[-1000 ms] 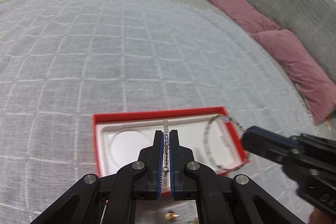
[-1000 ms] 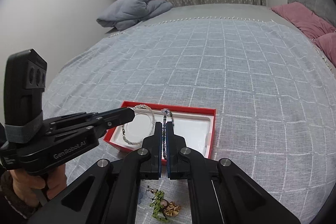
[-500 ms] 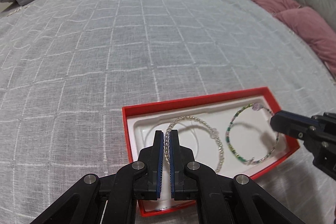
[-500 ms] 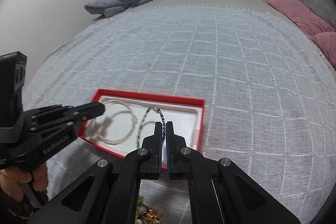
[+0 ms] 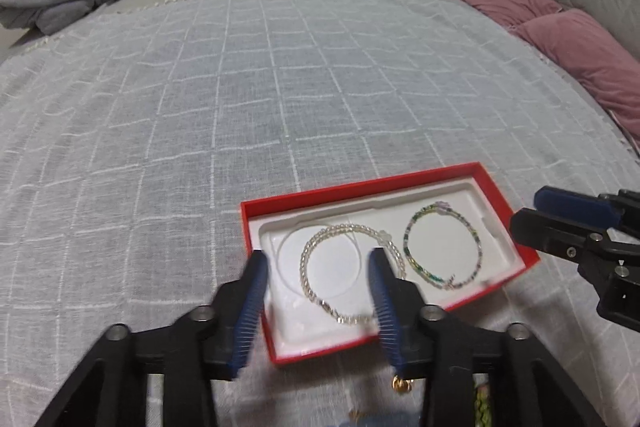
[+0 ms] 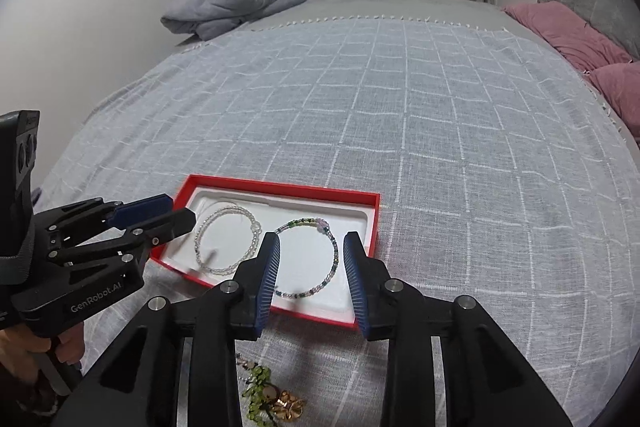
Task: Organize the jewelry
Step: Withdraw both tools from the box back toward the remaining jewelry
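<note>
Red box (image 5: pixel 496 189) (two bracelets inside)

A clear-beaded bracelet (image 5: pixel 348 273) and a green-and-purple beaded bracelet (image 5: pixel 442 243) are lying flat, side by side, in the white liner of a shallow red box (image 5: pixel 360 189) (lid off), which is sitting on the bed.

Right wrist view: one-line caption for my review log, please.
Open right gripper above a red tray holding a clear-bead bracelet and a multicoloured bead bracelet; left gripper open alongside.
</note>
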